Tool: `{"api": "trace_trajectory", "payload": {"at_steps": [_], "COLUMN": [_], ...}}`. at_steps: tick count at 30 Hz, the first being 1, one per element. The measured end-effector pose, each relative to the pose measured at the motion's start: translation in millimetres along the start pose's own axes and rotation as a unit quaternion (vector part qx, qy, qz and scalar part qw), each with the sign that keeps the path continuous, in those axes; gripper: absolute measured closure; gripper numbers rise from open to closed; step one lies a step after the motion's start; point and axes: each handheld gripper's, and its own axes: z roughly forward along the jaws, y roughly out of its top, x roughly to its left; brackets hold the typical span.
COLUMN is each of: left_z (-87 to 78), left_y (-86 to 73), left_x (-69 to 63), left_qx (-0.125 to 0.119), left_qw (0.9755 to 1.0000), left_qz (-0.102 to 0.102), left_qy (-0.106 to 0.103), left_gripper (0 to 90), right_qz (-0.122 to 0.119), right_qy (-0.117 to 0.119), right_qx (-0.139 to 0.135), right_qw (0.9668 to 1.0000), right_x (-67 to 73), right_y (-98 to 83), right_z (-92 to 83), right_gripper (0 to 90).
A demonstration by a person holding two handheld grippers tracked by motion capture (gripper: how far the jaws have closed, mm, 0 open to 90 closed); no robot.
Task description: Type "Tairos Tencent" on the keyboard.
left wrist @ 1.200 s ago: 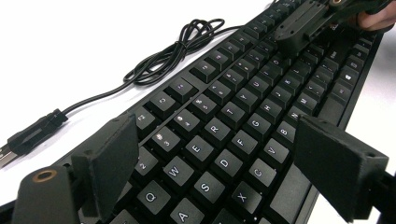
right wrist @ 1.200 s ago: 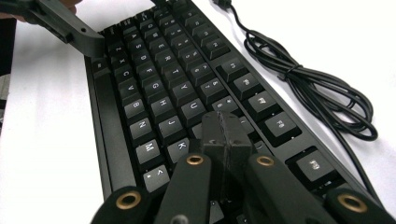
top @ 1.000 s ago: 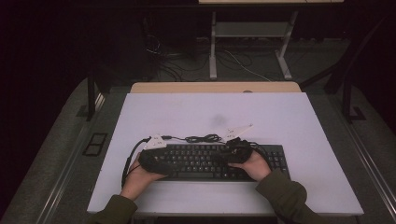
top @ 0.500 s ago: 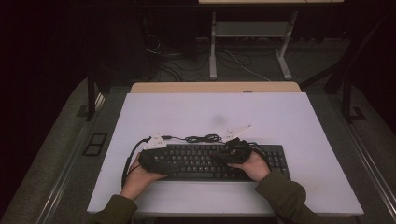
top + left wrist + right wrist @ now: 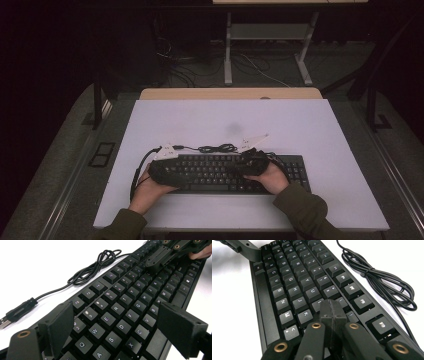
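The left gripper (image 5: 117, 322) hangs low over the letter rows at the keyboard's (image 5: 227, 172) left end, its jaws spread wide with bare keys between them and nothing held; whether a pad brushes the keycaps I cannot tell. The right gripper (image 5: 331, 311) has its jaws pressed flat together with nothing between, tips down among the keys near the K, apparently resting on a keycap. The keyboard lies flat near the front edge of the white table (image 5: 300, 125), its long side parallel to that edge; the coiled cable (image 5: 216, 148) lies just behind it, with the plug off the left end. Behind the cable the tabletop runs bare to the back edge; a narrow strip remains before the front edge.
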Motion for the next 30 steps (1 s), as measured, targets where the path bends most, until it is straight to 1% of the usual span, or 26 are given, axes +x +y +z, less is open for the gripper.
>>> {"api": "trace_trajectory", "payload": {"at_steps": [6,10,12,15,17,18,20,23,25,27,30], "left_z": [-0.2,-0.4,-0.9,-1.5,-1.9,-2.2,-3.1,-4.9,-6.4,-7.1,-8.6], "left_y": [0.2,0.2,0.3,0.4,0.4,0.5,0.5,0.4,0.1,-0.3,-1.0], "left_x": [0.0,0.0,0.2,0.5,0.7,0.8,0.9,1.4,2.2,2.4,3.5], "left_qx": [0.0,0.0,-0.001,-0.003,-0.003,-0.002,-0.003,-0.007,-0.007,-0.006,-0.003], "left_qw": [1.0,1.0,1.0,1.0,1.0,1.0,1.0,1.0,0.9999,0.9999,0.9998], "left_qz": [0.0,0.0,0.0,0.001,0.001,0.001,0.003,0.006,0.01,0.012,0.015], "left_qy": [0.0,0.0,0.0,0.001,0.001,-0.001,0.0,-0.001,-0.004,-0.005,-0.009], "left_gripper": [14.0,14.0,14.0,14.1,14.3,14.8,16.4,21.3,26.4,31.7,41.3], "right_qz": [0.003,0.006,0.009,0.015,0.02,0.023,0.025,0.029,0.028,0.028,0.03], "right_qy": [0.0,0.001,0.001,0.002,0.004,0.002,0.0,0.001,-0.003,-0.004,-0.008], "right_qx": [-0.005,-0.016,-0.023,-0.033,-0.038,-0.04,-0.045,-0.055,-0.059,-0.063,-0.065], "right_qw": [1.0,0.9999,0.9997,0.9993,0.9991,0.9989,0.9987,0.9981,0.9979,0.9976,0.9974], "right_x": [0.2,-0.4,-1.0,-2.6,-3.7,-4.0,-4.9,-6.6,-7.2,-7.4,-7.6], "right_y": [1.0,2.7,3.7,4.6,4.9,5.0,4.8,4.5,4.4,4.2,4.0], "right_z": [-1.8,-5.1,-7.5,-10.4,-11.7,-12.1,-12.4,-12.2,-11.9,-11.9,-11.5], "right_gripper": [89.1,83.7,80.0,71.7,64.8,62.4,54.7,45.9,40.4,36.6,33.5]}}
